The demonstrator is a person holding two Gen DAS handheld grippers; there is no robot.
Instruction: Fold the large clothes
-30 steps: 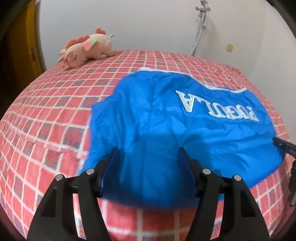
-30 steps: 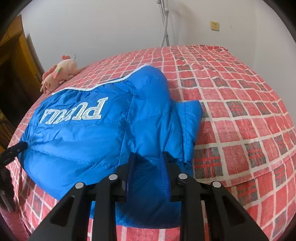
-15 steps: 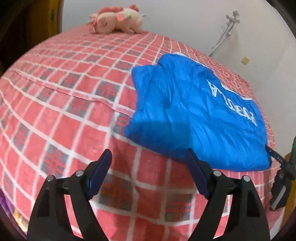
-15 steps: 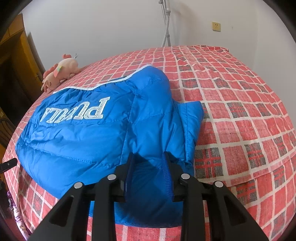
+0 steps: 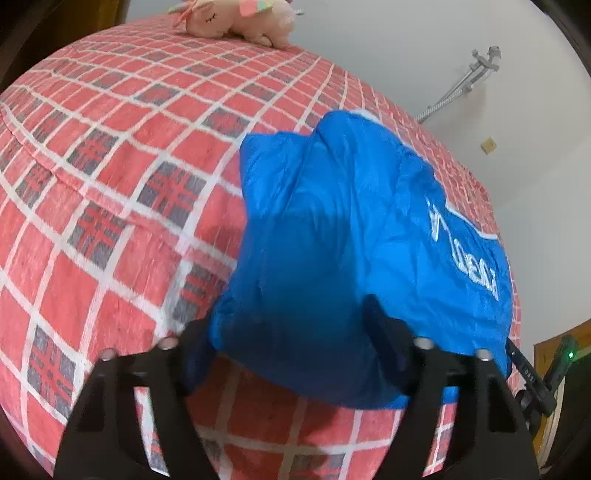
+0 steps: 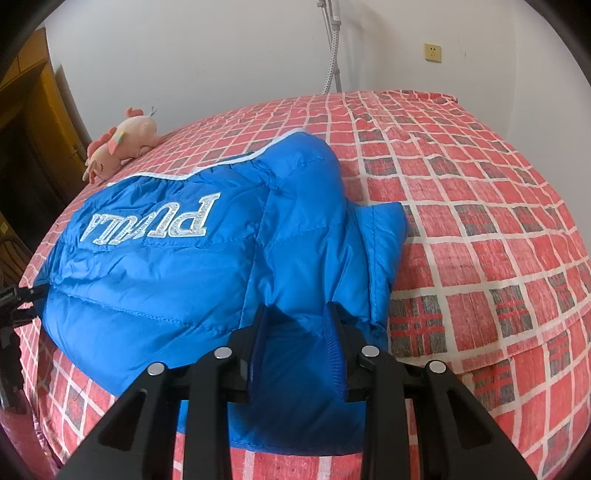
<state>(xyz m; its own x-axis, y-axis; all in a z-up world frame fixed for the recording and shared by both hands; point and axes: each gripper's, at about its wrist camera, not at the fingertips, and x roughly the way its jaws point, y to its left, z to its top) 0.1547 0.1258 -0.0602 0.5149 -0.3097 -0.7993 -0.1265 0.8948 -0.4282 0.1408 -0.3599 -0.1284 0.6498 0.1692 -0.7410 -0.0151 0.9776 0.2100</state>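
While the blue padded jacket (image 6: pixel 177 273) lies spread across the red checked bedcover (image 6: pixel 480 229), its silver lettering facing up, we hold one end of it in each gripper. Our right gripper (image 6: pixel 299 354) is clamped on a fold of the blue cloth near the ribbed cuff, the fabric bunched between both pads at the near edge of the bed. Our left gripper (image 5: pixel 291 354) sits at the opposite end of the jacket, its jaws having just been closing, with a thick bulge of the garment between them; the picture is blurred there, and we cannot tell whether the pads press on the cloth. From the left wrist view the jacket rises in a mound toward the far wall, and the tip of the right gripper peeks out past its far corner. A pink plush toy (image 5: pixel 236 18) rests on the bed's far edge, well apart from the jacket.
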